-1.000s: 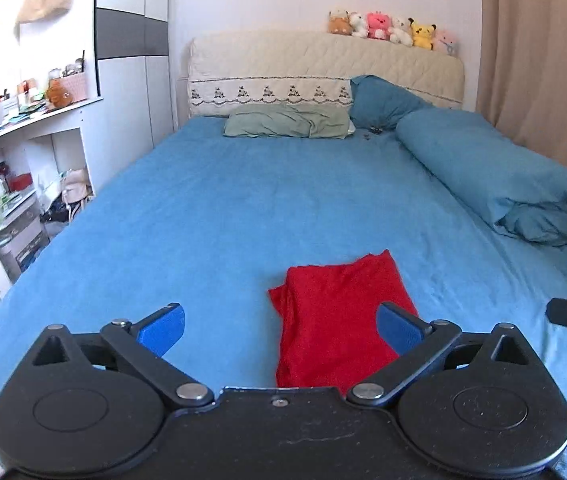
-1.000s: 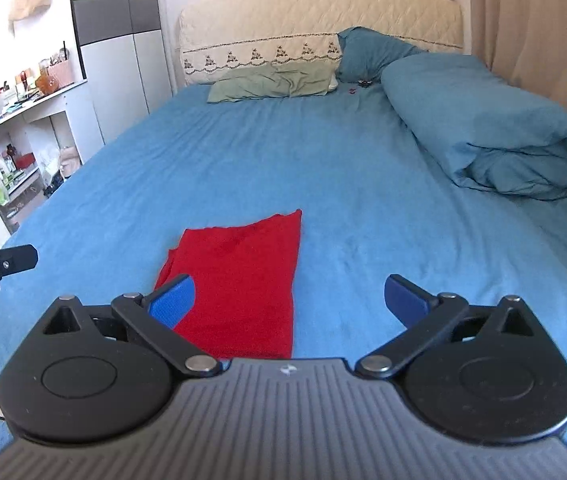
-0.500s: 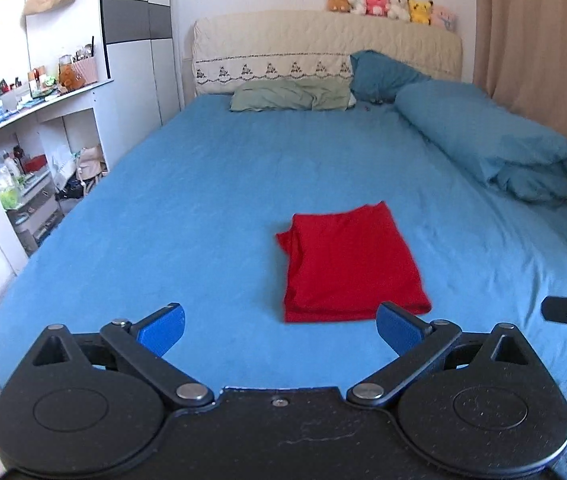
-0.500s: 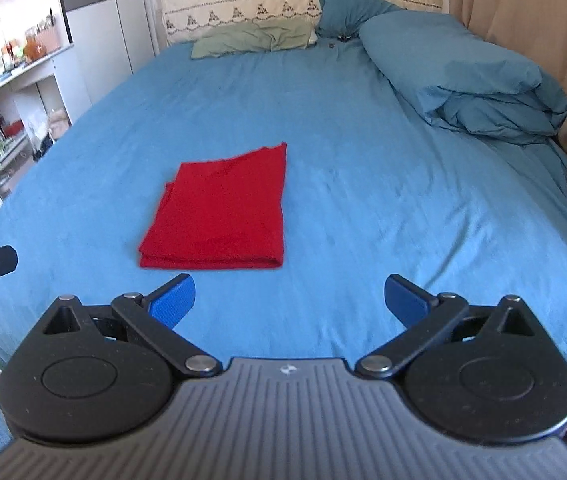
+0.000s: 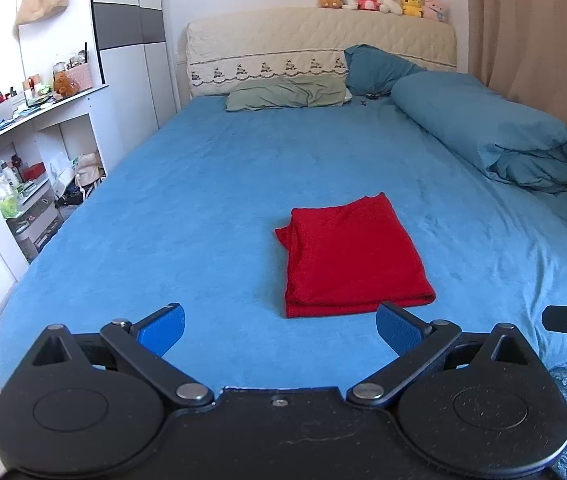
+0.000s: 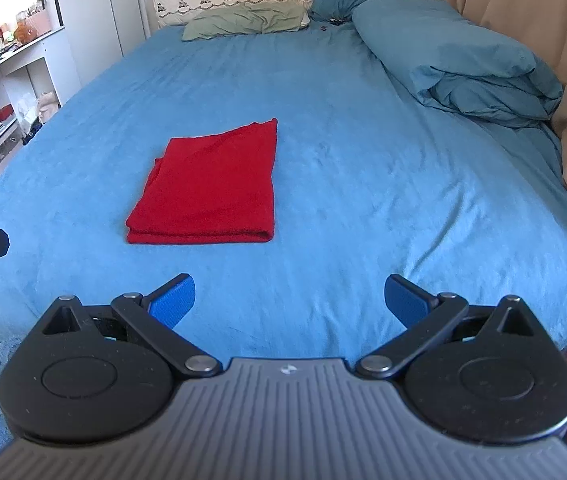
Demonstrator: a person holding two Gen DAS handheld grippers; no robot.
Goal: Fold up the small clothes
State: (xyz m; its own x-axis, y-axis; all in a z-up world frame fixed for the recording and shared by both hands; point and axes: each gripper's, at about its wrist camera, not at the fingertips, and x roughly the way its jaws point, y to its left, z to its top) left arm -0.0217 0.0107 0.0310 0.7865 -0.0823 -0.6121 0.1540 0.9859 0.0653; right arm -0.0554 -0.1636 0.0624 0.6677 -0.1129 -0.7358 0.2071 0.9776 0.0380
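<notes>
A red garment (image 5: 353, 256) lies folded into a flat rectangle on the blue bed (image 5: 203, 208). It also shows in the right wrist view (image 6: 211, 192), left of centre. My left gripper (image 5: 281, 326) is open and empty, held back from the garment's near edge, above the foot of the bed. My right gripper (image 6: 289, 300) is open and empty, to the right of the garment and well short of it. Neither gripper touches the cloth.
A rolled blue duvet (image 5: 491, 136) lies along the bed's right side by a beige curtain (image 5: 531, 32). A green pillow (image 5: 283, 94) and a blue pillow (image 5: 375, 68) sit at the headboard. White shelves (image 5: 23, 168) stand left of the bed.
Both grippers have drawn back from the folded red garment toward the foot of the bed, so the whole garment is now in view beyond the open fingers. The garment has stayed in place.
</notes>
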